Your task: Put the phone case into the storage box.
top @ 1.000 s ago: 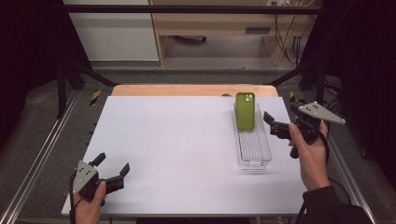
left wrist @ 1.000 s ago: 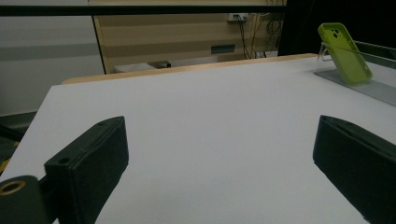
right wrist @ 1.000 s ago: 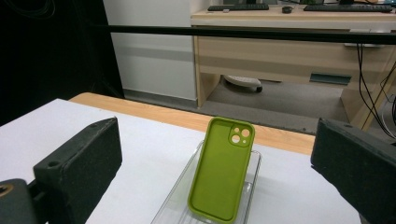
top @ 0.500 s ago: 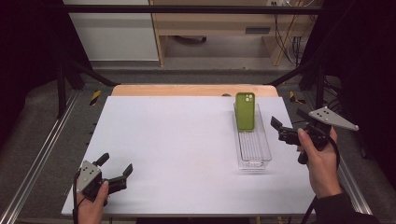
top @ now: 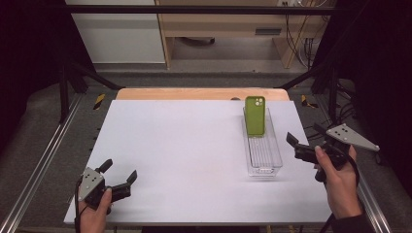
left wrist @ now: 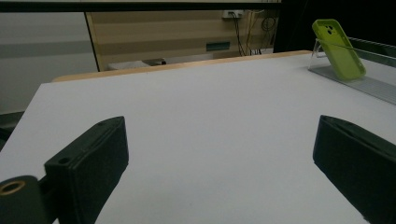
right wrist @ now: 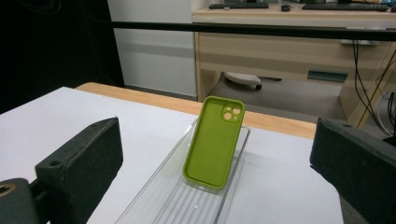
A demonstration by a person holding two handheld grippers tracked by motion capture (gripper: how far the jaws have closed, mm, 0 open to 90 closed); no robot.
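Phone case (top: 254, 115) upright in tray (top: 265, 158), table's (top: 184, 145) right side

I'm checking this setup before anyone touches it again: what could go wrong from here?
The green silicone phone case stands tilted against the far end wall of the clear plastic tray; a nudge might tip it flat. The tray looks light, so a bump from the open right gripper, which hovers just beside it, might slide it. The open left gripper sits far off, too distant to steady anything.
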